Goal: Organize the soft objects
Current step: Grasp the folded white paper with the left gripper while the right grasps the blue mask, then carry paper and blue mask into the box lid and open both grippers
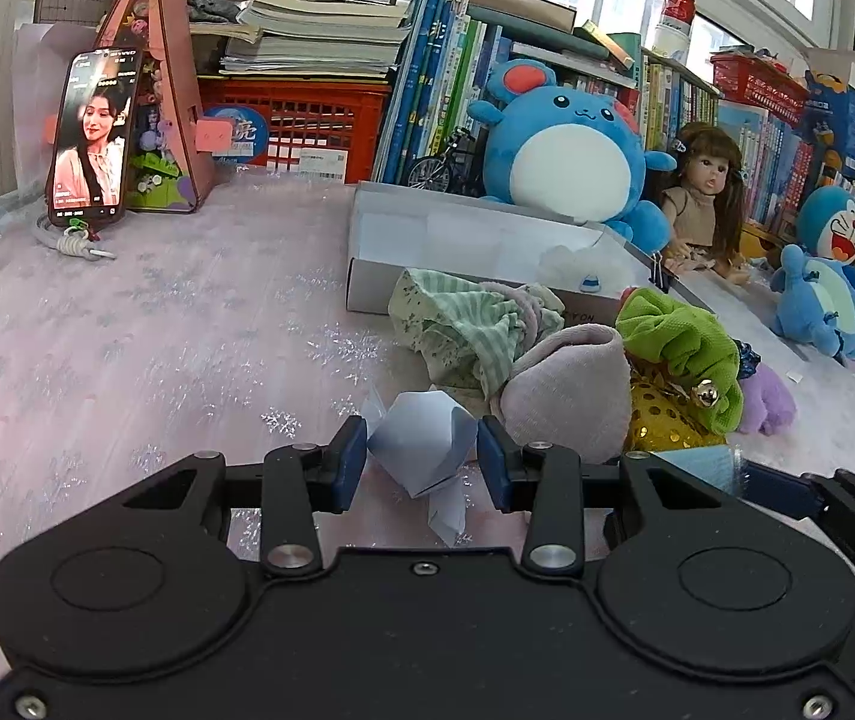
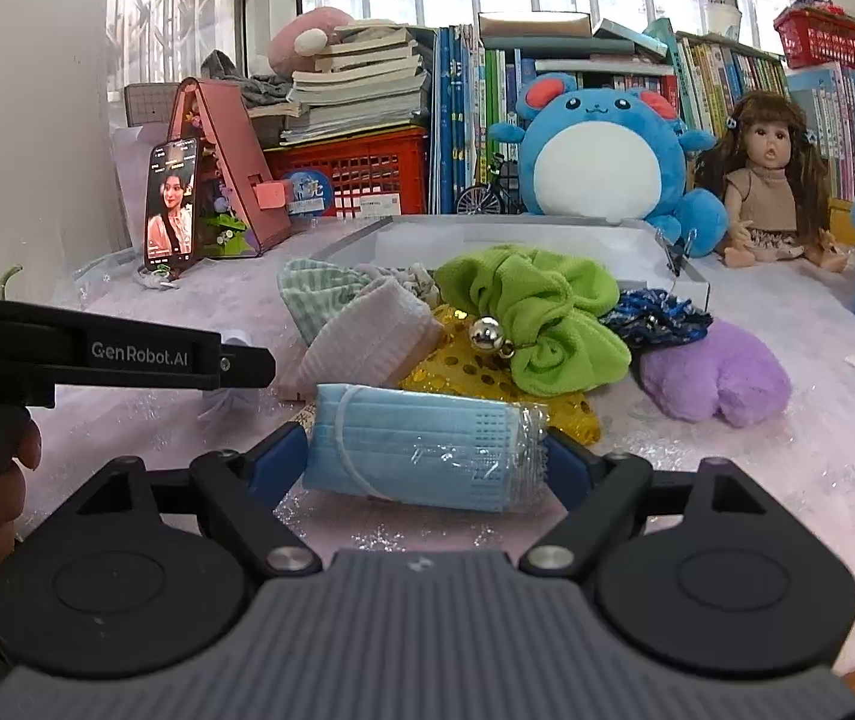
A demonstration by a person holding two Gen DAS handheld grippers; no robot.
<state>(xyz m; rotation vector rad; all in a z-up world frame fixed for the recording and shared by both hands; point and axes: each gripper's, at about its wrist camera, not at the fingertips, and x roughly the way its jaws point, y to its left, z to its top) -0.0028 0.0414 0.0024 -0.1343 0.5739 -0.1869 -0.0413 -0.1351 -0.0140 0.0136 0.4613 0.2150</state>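
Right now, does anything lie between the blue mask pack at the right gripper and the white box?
Yes. The yellow sequin piece, the green scrunchie and the pale pink cloth are heaped between the mask pack and the white box; probably lift over them.

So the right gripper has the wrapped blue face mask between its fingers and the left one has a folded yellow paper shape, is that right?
Not quite. The paper shape in the left gripper is pale blue, not yellow, as the left wrist view shows. The rest holds: the wrapped blue face mask sits between the fingers of the right gripper.
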